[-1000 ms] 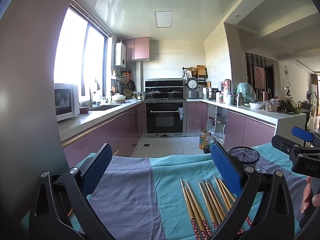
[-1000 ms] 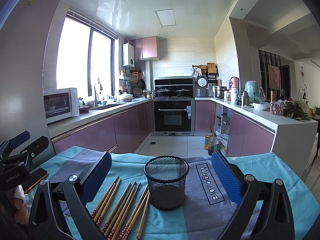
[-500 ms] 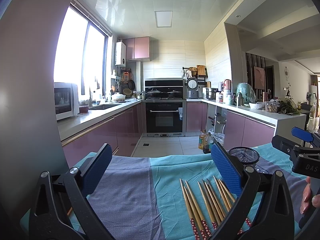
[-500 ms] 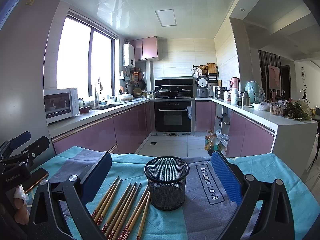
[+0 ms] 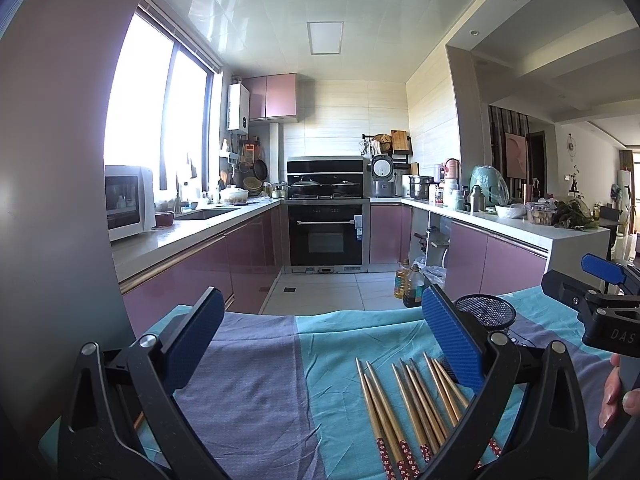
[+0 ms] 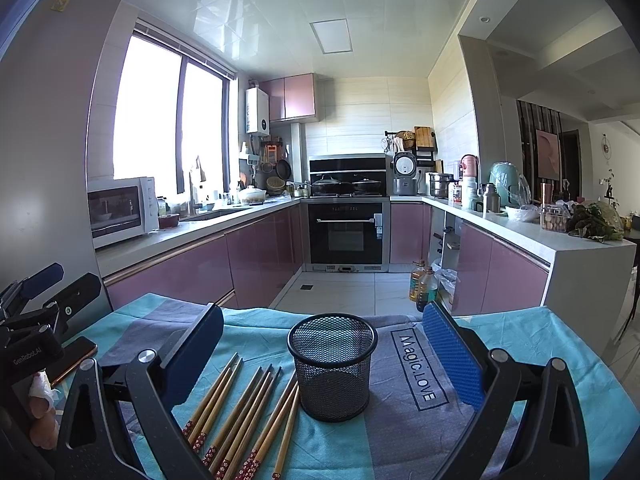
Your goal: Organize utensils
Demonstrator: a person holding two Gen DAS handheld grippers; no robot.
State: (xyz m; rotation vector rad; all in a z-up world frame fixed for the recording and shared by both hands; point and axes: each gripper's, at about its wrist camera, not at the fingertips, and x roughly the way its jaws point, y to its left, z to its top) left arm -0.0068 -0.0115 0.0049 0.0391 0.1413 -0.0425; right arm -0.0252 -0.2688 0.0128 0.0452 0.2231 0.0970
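Nothing much moved vs a sec ago; both tools hover the same. Your left gripper point(image 5: 320, 344) is spread wide w/ nothing in it. Your right gripper point(image 6: 320, 344) too, wide and bare. The chopsticks point(image 6: 244, 412) lie in a row at the bottom middle of the right view, just left of the mesh cup point(image 6: 332, 364), on the cloth point(image 6: 520, 360). They look light, stiff, thin & smooth, so prob slippery. Pinch one near its middle, flat across the pads, or it may roll.
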